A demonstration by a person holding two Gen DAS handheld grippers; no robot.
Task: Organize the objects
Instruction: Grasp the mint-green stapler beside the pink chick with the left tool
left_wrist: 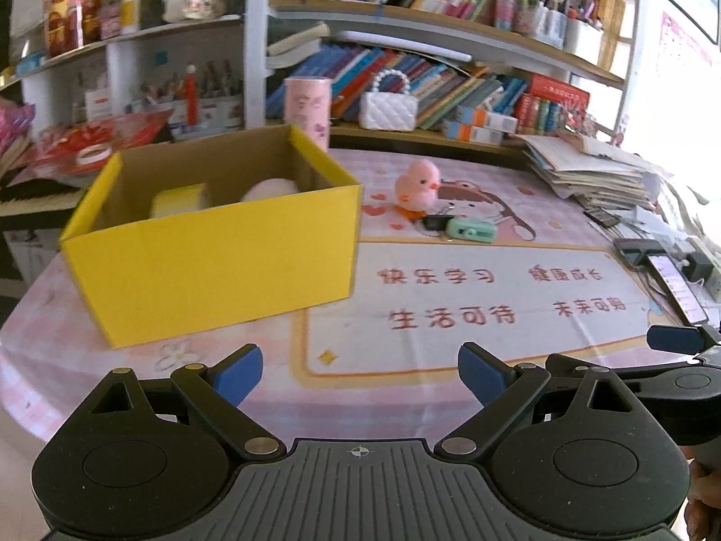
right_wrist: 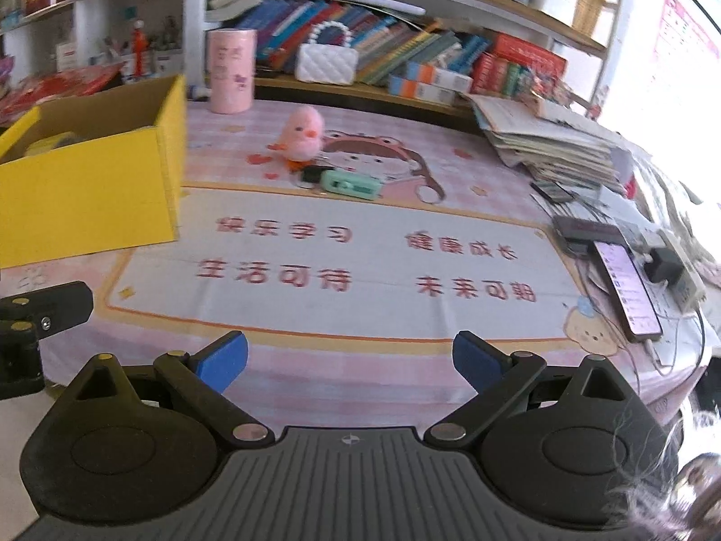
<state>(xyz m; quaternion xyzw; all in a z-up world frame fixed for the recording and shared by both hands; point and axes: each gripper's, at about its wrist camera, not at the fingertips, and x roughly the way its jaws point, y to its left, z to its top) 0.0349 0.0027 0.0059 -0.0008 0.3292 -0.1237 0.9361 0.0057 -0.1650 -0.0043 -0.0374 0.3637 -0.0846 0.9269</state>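
Note:
A yellow cardboard box (left_wrist: 212, 252) stands open on the pink table mat; it also shows in the right wrist view (right_wrist: 90, 189). Inside it lie a yellow roll (left_wrist: 178, 199) and a pale pink round thing (left_wrist: 270, 189). A pink plush chick (left_wrist: 417, 185) (right_wrist: 302, 133), a small black item (left_wrist: 435, 223) (right_wrist: 311, 175) and a mint green device (left_wrist: 471, 230) (right_wrist: 349, 185) sit on the mat right of the box. My left gripper (left_wrist: 360, 376) is open and empty near the table's front edge. My right gripper (right_wrist: 351, 363) is open and empty beside it.
A pink cylinder (left_wrist: 307, 110) (right_wrist: 230, 71) and a white quilted handbag (left_wrist: 387, 110) (right_wrist: 326, 62) stand at the back by bookshelves. A paper stack (left_wrist: 590, 171) (right_wrist: 549, 139), a phone (right_wrist: 626, 288) and cables crowd the right side.

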